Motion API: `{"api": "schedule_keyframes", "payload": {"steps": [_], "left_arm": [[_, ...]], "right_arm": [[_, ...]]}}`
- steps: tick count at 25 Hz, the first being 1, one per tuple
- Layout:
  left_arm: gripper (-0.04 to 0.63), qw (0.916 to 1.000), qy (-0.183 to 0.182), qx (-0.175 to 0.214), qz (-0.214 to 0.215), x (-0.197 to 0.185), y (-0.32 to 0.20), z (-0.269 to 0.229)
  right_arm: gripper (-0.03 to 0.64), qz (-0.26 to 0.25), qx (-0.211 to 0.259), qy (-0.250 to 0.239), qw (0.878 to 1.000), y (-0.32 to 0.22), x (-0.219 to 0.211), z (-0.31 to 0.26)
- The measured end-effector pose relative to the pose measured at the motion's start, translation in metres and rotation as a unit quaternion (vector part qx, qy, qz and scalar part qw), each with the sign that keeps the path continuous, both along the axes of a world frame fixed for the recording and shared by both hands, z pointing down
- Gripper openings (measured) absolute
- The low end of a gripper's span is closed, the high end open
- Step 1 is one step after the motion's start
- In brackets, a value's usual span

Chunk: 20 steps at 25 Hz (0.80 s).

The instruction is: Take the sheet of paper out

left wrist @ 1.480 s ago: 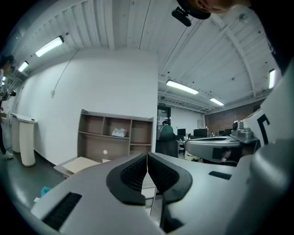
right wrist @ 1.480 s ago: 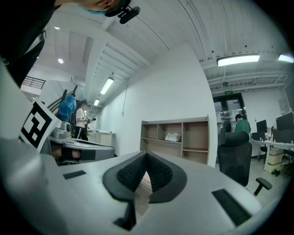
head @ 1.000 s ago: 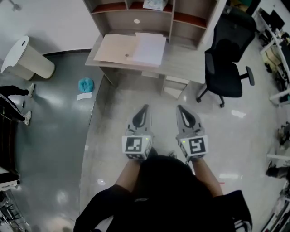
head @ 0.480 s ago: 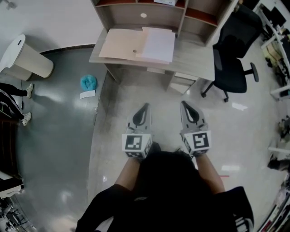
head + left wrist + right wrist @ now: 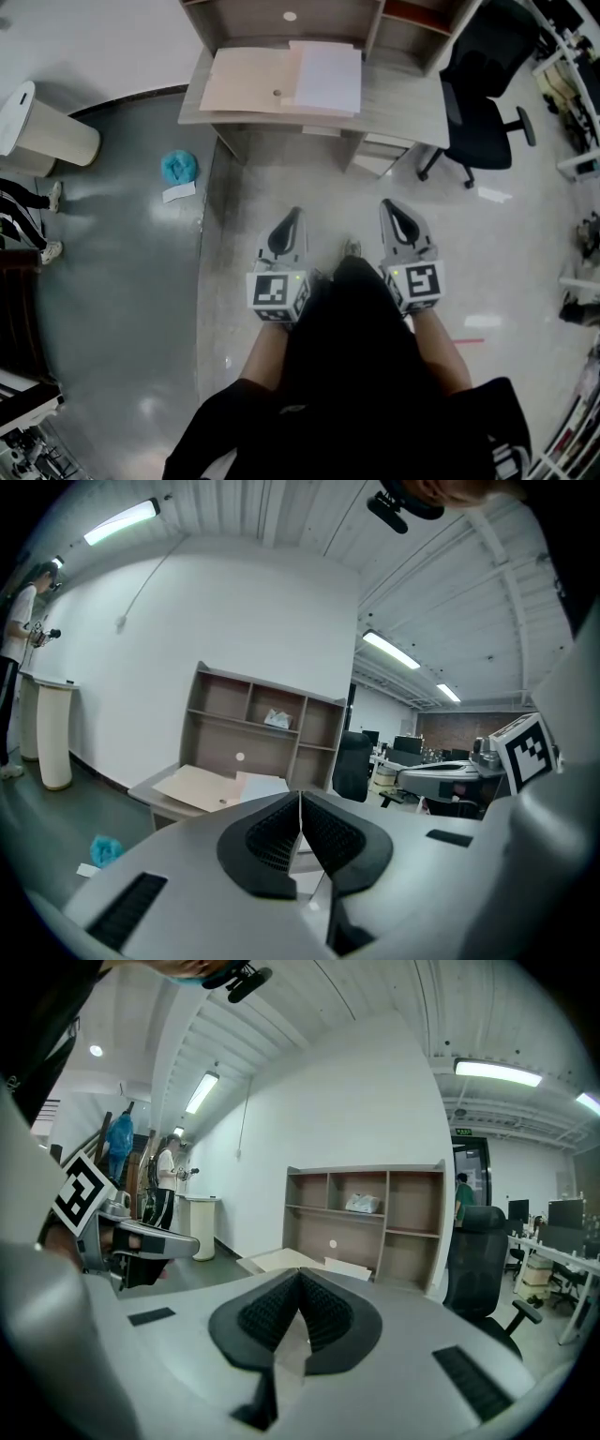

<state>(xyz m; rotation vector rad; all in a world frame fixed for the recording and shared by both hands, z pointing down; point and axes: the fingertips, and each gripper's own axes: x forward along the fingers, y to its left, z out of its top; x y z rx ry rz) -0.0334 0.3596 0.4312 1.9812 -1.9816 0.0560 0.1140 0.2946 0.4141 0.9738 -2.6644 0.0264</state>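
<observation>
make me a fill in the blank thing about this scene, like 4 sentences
The left gripper and the right gripper both have their jaws ____.
On the desk, the white sheet lies to the ____ of the tan folder in the head view.
The office chair beside the desk is ____.
The teal bundle lies on the ____.
Missing words: shut; right; black; floor.

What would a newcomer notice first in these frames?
The left gripper and right gripper, each with its marker cube, are held side by side in the middle of the head view, both shut and empty. Ahead of them stands the desk, where a white sheet overlaps the right part of a tan folder. A teal bundle lies on the grey floor left of the desk.
</observation>
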Motion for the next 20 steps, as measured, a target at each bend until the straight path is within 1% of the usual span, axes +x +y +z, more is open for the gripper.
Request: {"api": "schedule_keyframes", "payload": {"steps": [5, 11, 15, 20], "left_arm": [[0.049, 1.0000, -0.002, -0.009, 0.000, -0.011, 0.004, 0.012], [0.049, 0.9998, -0.012, -0.011, -0.015, -0.028, 0.002, 0.011], [0.049, 0.9995, -0.025, -0.012, -0.015, -0.039, -0.009, 0.009], [0.049, 0.9994, -0.025, -0.025, -0.006, -0.044, -0.034, 0.016]], "right_arm": [[0.017, 0.003, 0.000, 0.001, 1.000, -0.008, -0.011, 0.003], [0.017, -0.017, -0.002, -0.001, 1.000, -0.016, -0.031, 0.010], [0.017, -0.028, 0.002, -0.012, 1.000, -0.028, -0.051, 0.006], [0.017, -0.034, -0.005, -0.014, 0.999, -0.047, -0.062, 0.014]]}}
